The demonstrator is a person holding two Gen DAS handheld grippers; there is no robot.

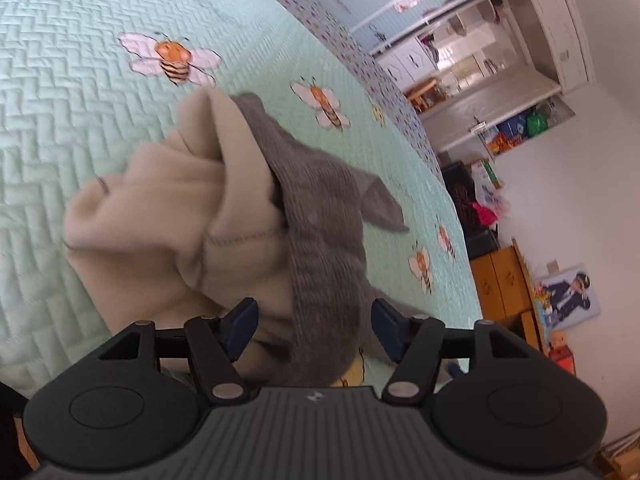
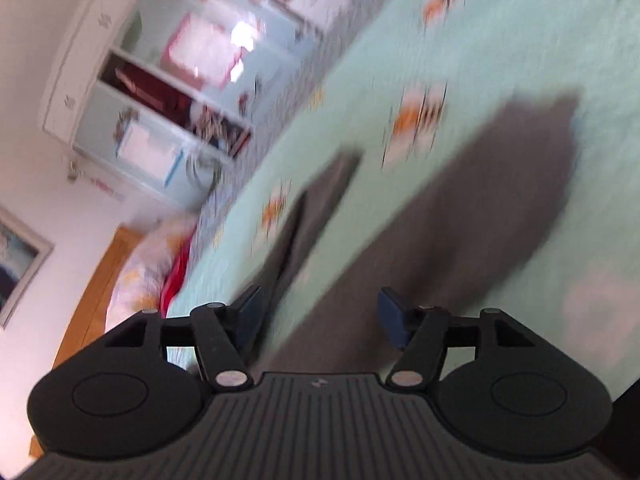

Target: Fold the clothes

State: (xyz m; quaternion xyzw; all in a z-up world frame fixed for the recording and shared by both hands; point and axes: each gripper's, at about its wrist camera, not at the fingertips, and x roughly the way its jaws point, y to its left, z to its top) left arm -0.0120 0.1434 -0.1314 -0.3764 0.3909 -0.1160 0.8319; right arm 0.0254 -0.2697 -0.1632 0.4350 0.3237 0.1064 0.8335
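A grey knit garment (image 1: 324,216) with a beige fleece lining (image 1: 160,208) lies bunched on the mint bee-print bedspread (image 1: 80,92). My left gripper (image 1: 314,326) is open, its blue pads either side of the grey ribbed edge, which runs between them without being clamped. In the blurred right wrist view the grey garment (image 2: 460,208) lies spread flat on the bedspread (image 2: 520,40). My right gripper (image 2: 320,316) is open and empty just above the near part of the grey cloth.
The bed's edge (image 1: 400,92) runs along the right in the left wrist view, with shelves (image 1: 480,60) and yellow boxes (image 1: 504,280) beyond. In the right wrist view a white cabinet (image 2: 160,80), a wooden bed frame (image 2: 92,280) and a pillow (image 2: 152,272) lie left.
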